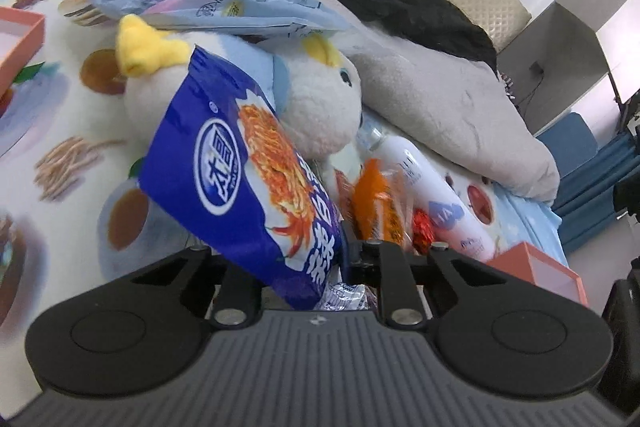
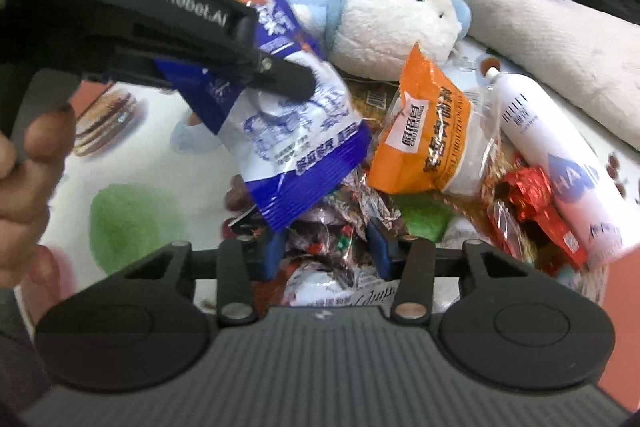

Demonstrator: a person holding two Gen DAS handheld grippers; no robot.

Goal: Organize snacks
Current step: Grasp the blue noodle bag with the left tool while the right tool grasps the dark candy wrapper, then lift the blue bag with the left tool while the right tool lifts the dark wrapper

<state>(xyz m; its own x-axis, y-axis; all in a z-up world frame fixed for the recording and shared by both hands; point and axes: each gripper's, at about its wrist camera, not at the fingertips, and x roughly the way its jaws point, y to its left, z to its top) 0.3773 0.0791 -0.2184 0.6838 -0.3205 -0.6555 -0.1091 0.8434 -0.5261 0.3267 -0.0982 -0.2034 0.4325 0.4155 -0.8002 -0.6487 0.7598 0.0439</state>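
Left tool lifting a blue snack bag off the bed

The plush toy (image 2: 394,23) is lying on the bed (image 1: 60,115); in front of it the left tool (image 2: 280,79) is pinching the blue snack bag (image 1: 240,187), held clear above a foil wrapper (image 2: 332,227) that is sitting between the right tool's (image 2: 326,251) spread fingers; I cannot tell if they touch it.

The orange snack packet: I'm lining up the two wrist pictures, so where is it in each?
Left wrist: orange snack packet, low and right of centre, between the blue bag and white bottle.
Right wrist: orange snack packet, right of centre, left of the white bottle.
Shared landmark: plush toy behind it.
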